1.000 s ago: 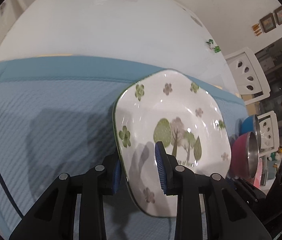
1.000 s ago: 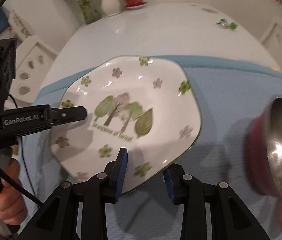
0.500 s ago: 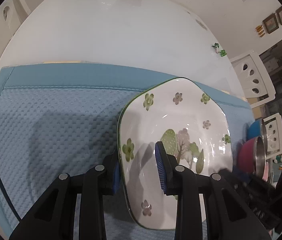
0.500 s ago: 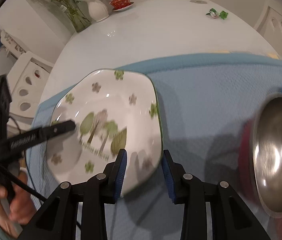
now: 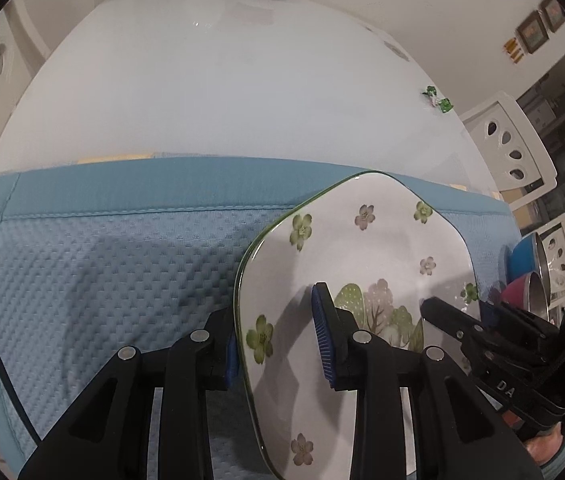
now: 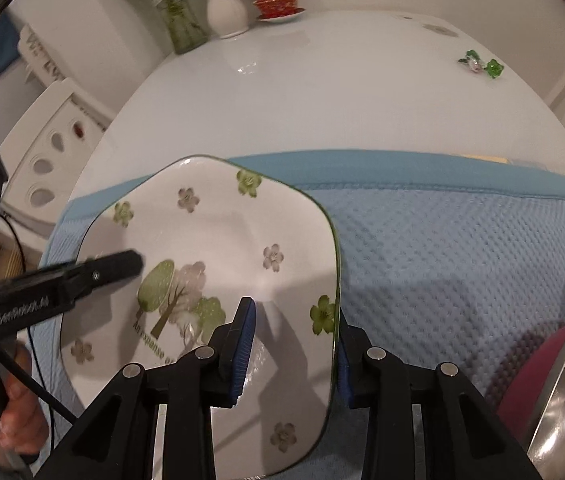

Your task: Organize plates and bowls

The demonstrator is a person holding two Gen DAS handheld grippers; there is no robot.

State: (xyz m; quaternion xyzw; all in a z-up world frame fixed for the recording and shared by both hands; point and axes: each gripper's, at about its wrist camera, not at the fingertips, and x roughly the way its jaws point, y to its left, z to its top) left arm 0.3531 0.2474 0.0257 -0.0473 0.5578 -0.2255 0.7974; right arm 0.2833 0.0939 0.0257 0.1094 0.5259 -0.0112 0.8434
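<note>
Plate, white with green rim and flower and tree print: lying over the blue mat on the white counter, with both grippers straddling opposite edges of it. Left gripper and right gripper: each grasping the plate rim, one pad sitting on the printed face and the other under the edge. Pink bowl with steel lining: sitting at the mat's right end, apart from the plate.
</note>
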